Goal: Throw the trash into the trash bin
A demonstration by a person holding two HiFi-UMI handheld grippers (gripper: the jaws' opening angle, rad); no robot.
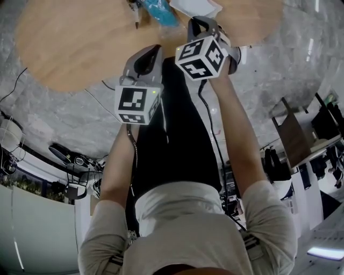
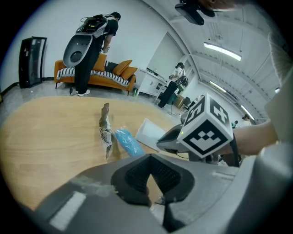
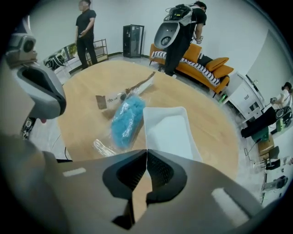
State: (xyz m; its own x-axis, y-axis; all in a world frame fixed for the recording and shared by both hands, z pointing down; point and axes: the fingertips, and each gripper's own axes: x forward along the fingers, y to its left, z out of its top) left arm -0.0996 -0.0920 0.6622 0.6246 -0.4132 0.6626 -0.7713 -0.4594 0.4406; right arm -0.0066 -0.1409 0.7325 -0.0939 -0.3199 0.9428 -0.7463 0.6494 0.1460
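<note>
On the round wooden table [image 3: 82, 114] lie a blue crumpled bag [image 3: 127, 119], a brown paper wrapper [image 3: 132, 89] and a white plastic tray [image 3: 169, 130]. My right gripper [image 3: 146, 151] points steeply down at the tray's near corner. Its jaws are shut, and the tray's wall runs straight into the seam between them. In the head view the right gripper [image 1: 200, 21] meets the tray [image 1: 196, 6] at the table's near edge. My left gripper [image 2: 150, 155] is shut on nothing and hovers short of the bag [image 2: 127, 141] and the wrapper [image 2: 106, 130].
A clear plastic scrap [image 3: 104, 147] lies beside the blue bag. An orange sofa [image 3: 201, 64] stands behind the table, with a person carrying a backpack rig [image 3: 176, 32] in front of it. Another person [image 3: 84, 32] stands at the far left. No bin shows.
</note>
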